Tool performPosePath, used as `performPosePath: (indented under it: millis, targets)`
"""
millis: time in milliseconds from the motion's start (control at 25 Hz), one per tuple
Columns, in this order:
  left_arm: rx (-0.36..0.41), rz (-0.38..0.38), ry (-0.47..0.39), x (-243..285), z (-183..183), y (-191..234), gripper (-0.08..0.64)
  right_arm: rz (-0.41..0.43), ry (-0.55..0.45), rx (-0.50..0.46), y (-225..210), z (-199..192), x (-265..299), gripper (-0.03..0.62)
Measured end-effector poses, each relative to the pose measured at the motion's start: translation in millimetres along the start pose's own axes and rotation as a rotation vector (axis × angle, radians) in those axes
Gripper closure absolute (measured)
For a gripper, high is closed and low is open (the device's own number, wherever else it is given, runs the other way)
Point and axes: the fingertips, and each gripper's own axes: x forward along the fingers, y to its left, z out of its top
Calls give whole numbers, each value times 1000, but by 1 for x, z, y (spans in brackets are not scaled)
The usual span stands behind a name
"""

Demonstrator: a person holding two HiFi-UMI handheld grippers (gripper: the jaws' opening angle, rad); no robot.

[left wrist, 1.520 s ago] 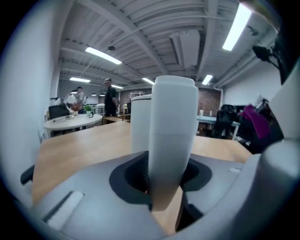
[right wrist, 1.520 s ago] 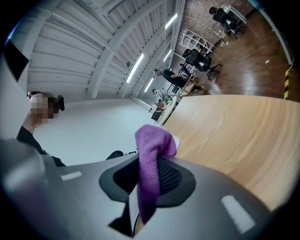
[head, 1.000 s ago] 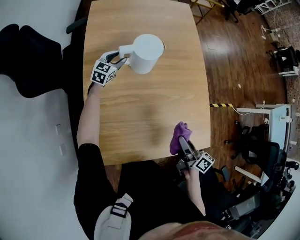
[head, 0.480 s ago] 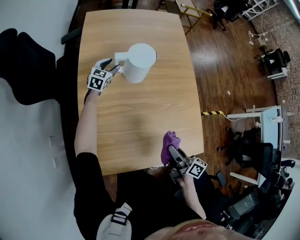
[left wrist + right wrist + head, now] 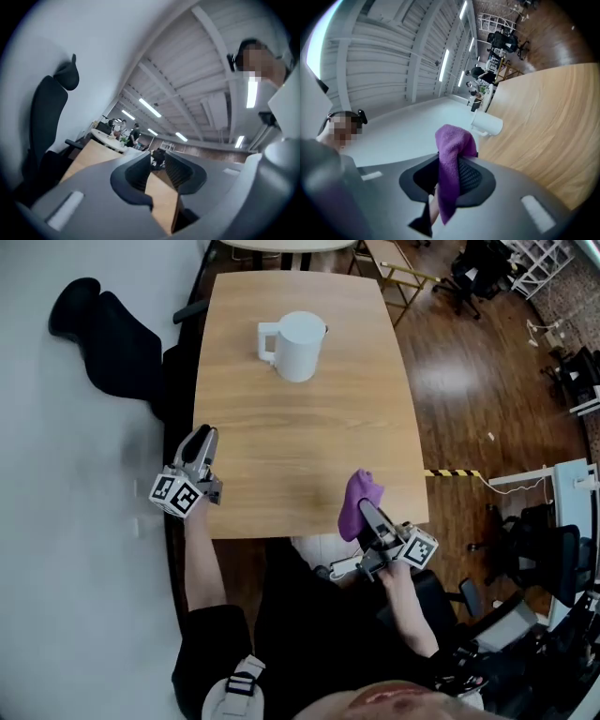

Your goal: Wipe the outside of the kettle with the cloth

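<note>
My left gripper [image 5: 201,437] is at the worktop [image 5: 281,442] edge with its jaws narrowed to a slim gap. They have just been closing, and nothing sits between them. My right gripper [image 5: 367,512] has its jaws clamped on the purple cloth [image 5: 354,495], which bunches up past the tips. The white kettle [image 5: 300,348] stands upright well ahead of both sets of jaws — touched by neither.

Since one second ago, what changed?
The left tongs came off the handle of the kettle and pulled back to the near left edge of the table. Their jaws have just been closing, with nothing between them. The right tongs moved little and stay shut on the cloth. The kettle stays upright.
</note>
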Motion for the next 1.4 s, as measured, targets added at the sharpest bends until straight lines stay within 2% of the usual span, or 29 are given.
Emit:
performPosePath:
  millis: [120,240,360,440,560,640,760,840,960,1120,1240,1280,1400]
  targets:
    - [-162,-103,-141,-72,-57,-52,396,92,-51,13,-7,-2,1,520]
    - [-208,-148,-196,-110,-74,-104,411,173,-73,16,13,5,15,520]
    - [-237,-166,-234,-116,-76,-145,445,195,-91,61,24,14,16,520]
    - [-220,-186,-239,-115,-70,-170,466,229,-97,72,34,16,15,520]
    - [-126,-186,-264,-113,-53,-200,477,305,-67,59,50,19,27,520]
    - [-90,-205,-275,-105,-48,-216,480,266,-39,86,44,14,29,520]
    - [-102,-288,-226,-81,-56,-237,479,177,-48,126,44,17,21,518]
    - [-124,-331,-192,-70,-58,-250,479,161,-60,97,55,24,15,518]
    - [-130,-362,-172,-70,-57,-252,480,157,-60,121,61,11,19,518]
    - [-106,-406,-154,-74,-49,-253,479,194,-57,24,82,-2,22,518]
    - [-79,-447,-152,-97,-40,-265,480,238,-81,-88,121,-18,12,518]
    - [-71,-459,-154,-108,-37,-267,480,242,-86,-105,133,-27,11,518]
    - [-48,-469,-163,-131,-35,-270,480,221,-79,-77,140,-54,6,518]
